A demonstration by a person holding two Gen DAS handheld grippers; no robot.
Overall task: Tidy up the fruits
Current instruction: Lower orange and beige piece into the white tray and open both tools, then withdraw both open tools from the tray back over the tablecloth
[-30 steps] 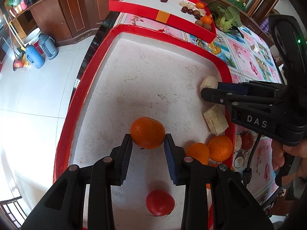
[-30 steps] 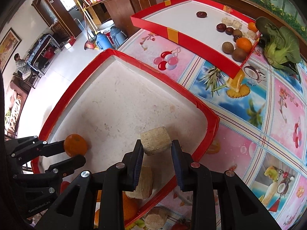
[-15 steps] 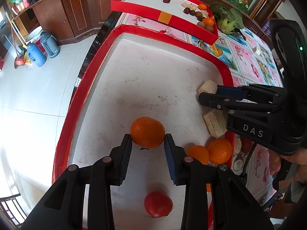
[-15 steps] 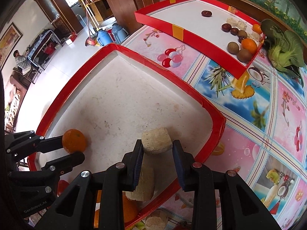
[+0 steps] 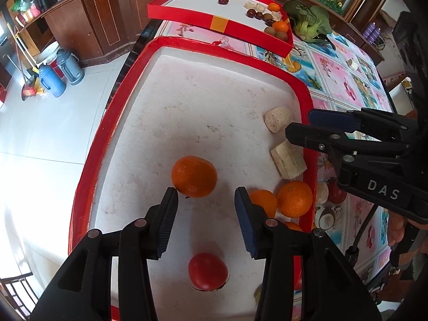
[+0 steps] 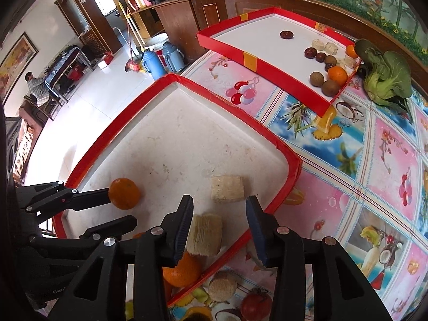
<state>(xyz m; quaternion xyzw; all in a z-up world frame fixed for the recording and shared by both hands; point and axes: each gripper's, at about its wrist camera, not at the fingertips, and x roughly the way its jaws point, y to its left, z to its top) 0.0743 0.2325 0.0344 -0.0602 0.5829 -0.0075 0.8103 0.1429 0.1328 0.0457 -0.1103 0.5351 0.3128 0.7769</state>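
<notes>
Table under a fruit-printed cloth

The table (image 6: 347, 165) is covered by a pink and blue oilcloth, on which two red-rimmed trays are set: a near tray (image 5: 303, 91) and a far tray (image 6: 294, 79) behind it. A leafy green vegetable (image 6: 385, 77) is laid beside the far tray, and a tomato (image 6: 255, 303) and a pale round piece (image 6: 222, 286) are seen just outside the near tray.

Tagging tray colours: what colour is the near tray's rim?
Red rim around a white floor; clearest in the right wrist view.
</notes>
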